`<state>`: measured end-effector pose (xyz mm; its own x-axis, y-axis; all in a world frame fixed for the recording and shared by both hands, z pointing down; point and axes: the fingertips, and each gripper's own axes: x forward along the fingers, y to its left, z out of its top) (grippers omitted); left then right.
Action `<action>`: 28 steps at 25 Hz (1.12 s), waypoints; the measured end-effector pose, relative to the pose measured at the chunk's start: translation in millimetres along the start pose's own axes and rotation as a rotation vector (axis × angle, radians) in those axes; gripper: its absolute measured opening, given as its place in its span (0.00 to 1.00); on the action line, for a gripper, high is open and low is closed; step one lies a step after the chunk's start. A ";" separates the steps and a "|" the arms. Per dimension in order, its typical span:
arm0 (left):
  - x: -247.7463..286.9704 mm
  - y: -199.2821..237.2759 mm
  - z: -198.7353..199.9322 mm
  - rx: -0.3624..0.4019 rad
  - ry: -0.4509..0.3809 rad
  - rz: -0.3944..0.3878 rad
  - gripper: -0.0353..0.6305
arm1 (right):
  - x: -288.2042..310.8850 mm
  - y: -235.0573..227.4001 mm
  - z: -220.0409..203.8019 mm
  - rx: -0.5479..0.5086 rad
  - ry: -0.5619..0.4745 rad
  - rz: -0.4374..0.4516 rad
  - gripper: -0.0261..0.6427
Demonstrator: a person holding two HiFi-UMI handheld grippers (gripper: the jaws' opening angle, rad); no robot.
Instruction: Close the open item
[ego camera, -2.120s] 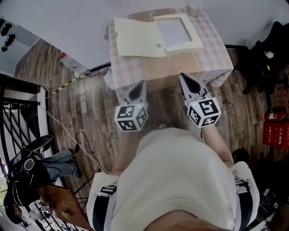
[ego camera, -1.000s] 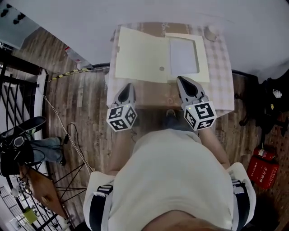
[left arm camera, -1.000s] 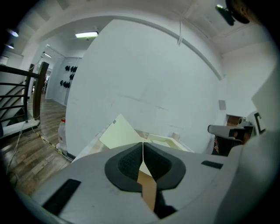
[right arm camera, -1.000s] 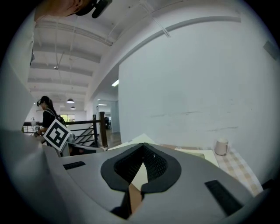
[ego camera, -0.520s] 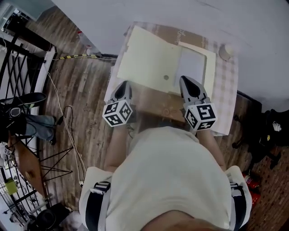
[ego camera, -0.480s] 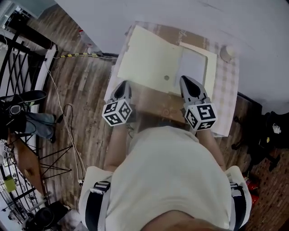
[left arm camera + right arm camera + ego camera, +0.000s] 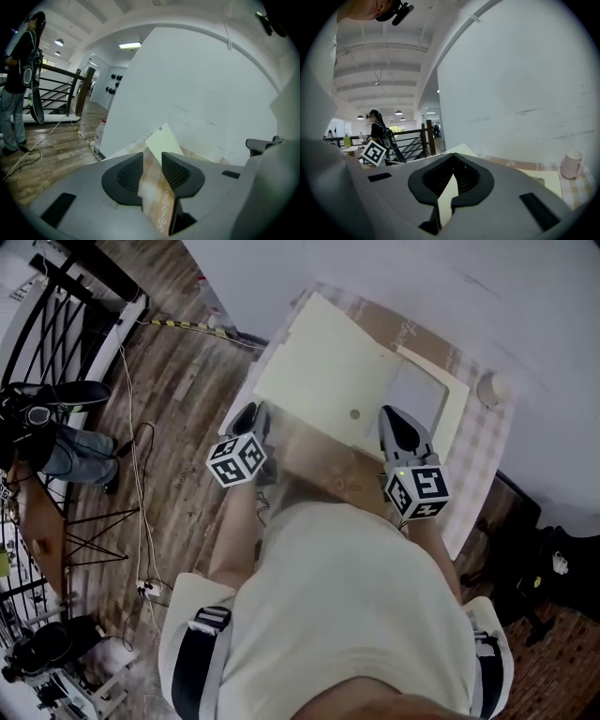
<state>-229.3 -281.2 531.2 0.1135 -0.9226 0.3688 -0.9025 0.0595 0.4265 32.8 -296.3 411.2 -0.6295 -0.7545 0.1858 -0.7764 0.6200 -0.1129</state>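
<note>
An open flat cream box lies on the checked table (image 7: 480, 457). Its lid (image 7: 323, 371) is folded out to the left, and its shallow tray (image 7: 419, 397) holds a white insert. My left gripper (image 7: 251, 414) hovers at the table's near left corner, short of the lid. Its jaws are opening, and only tablecloth (image 7: 157, 197) shows through the gap between them. The lid's corner (image 7: 164, 139) lies just ahead of my left gripper (image 7: 152, 158). My right gripper (image 7: 394, 418) is at the tray's near edge. In its own view my right gripper (image 7: 453, 157) is shut and empty.
A small white cup (image 7: 492, 388) stands at the table's far right corner, close to the white wall. Black railings, a tripod stand and loose cables (image 7: 131, 474) are on the wooden floor to the left. A person (image 7: 56, 442) stands there too.
Both grippers have come forward from in front of the table to its near edge, close to the box. The head view has swung, so the table now sits askew.
</note>
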 end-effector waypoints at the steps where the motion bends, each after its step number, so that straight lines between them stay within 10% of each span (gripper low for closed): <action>1: 2.5 1.9 1.0 -0.003 -0.001 0.003 0.23 | 1.0 -0.2 -1.7 0.002 0.006 0.008 0.04; 28: 15.3 -21.3 31.2 0.004 0.011 -0.173 0.11 | -14.6 13.9 -24.3 0.015 0.075 -0.167 0.04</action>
<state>-221.3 -308.4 502.0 0.2721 -0.9146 0.2992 -0.8706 -0.1015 0.4814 31.9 -271.4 430.6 -0.4881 -0.8282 0.2756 -0.8708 0.4835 -0.0892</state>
